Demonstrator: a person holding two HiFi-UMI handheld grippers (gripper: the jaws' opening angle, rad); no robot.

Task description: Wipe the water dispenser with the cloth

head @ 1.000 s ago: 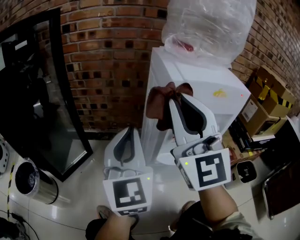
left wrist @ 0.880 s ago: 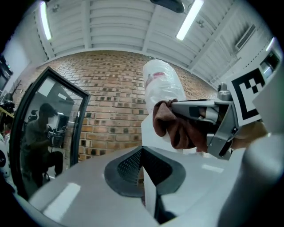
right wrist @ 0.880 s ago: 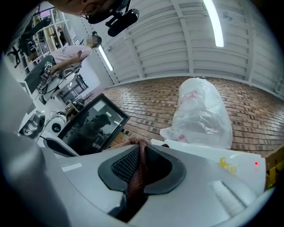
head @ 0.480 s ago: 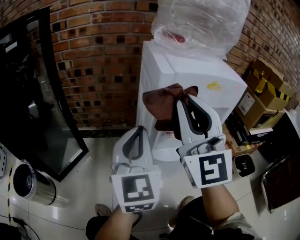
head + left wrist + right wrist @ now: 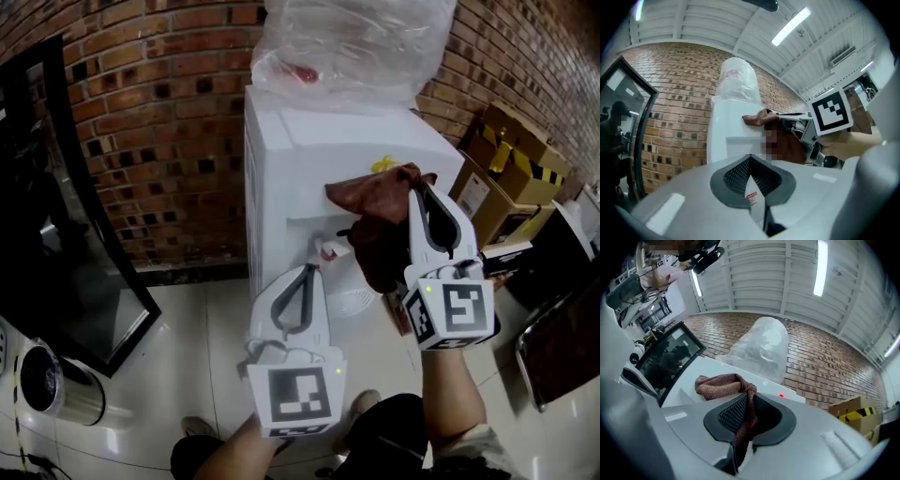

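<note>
The white water dispenser [image 5: 300, 159] stands against the brick wall, with a plastic-wrapped bottle [image 5: 352, 37] on top. My right gripper [image 5: 424, 192] is shut on a brown cloth [image 5: 375, 202], which bunches against the dispenser's upper front near its right corner. In the right gripper view the cloth [image 5: 719, 383] hangs down between the jaws of the right gripper [image 5: 747, 397], in front of the dispenser top [image 5: 792, 393]. My left gripper [image 5: 305, 274] is lower, in front of the tap recess, shut and holding nothing. The left gripper view shows the left gripper [image 5: 750, 158], the dispenser [image 5: 729, 126] and the cloth [image 5: 757, 119].
A black glass-doored cabinet [image 5: 56, 216] stands at the left, with a steel bin [image 5: 42, 380] on the floor near it. Cardboard boxes [image 5: 511, 155] are stacked right of the dispenser. A dark flat object [image 5: 562, 347] lies at the right edge.
My right gripper has carried the cloth rightward across the dispenser's front, from its left edge toward the upper right corner. The left gripper has shifted right as well.
</note>
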